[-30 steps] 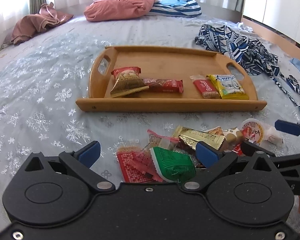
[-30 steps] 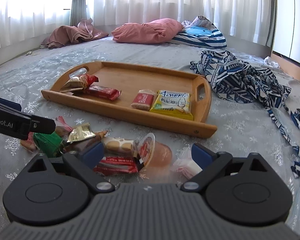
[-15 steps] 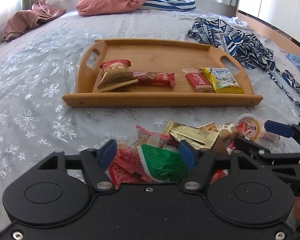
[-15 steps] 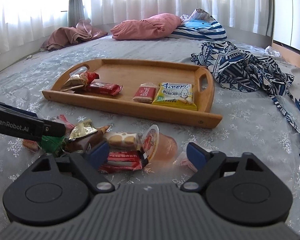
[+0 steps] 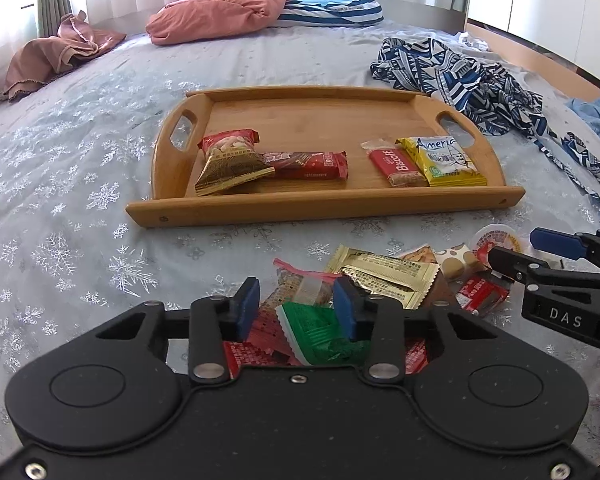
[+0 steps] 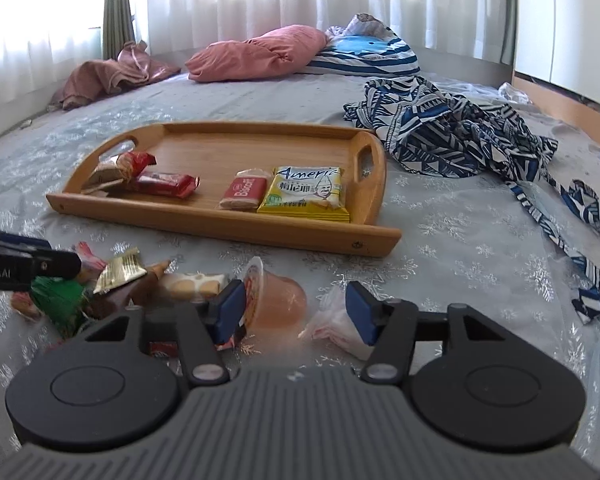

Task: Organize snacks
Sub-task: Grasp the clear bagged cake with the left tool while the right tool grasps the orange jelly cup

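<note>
A pile of loose snacks lies on the bedsheet in front of the wooden tray. My left gripper hovers over the pile with its jaws closing. A green packet lies between them; the right pad is at its edge and the left pad stands clear of it. My right gripper is closing its jaws around a pink jelly cup lying on its side. Its left pad is at the lid and its right pad is apart from the cup. The tray holds a Biscoff pack, a yellow packet, a red bar and two bags.
A gold packet, a red packet and a white-pink wrapper lie in the pile. A blue patterned cloth lies to the right of the tray. Pillows and a brown cloth sit at the far end of the bed.
Both grippers' jaws have narrowed, the left one much more, around the green packet, the right one around the jelly cup. Neither hand has shifted noticeably.
</note>
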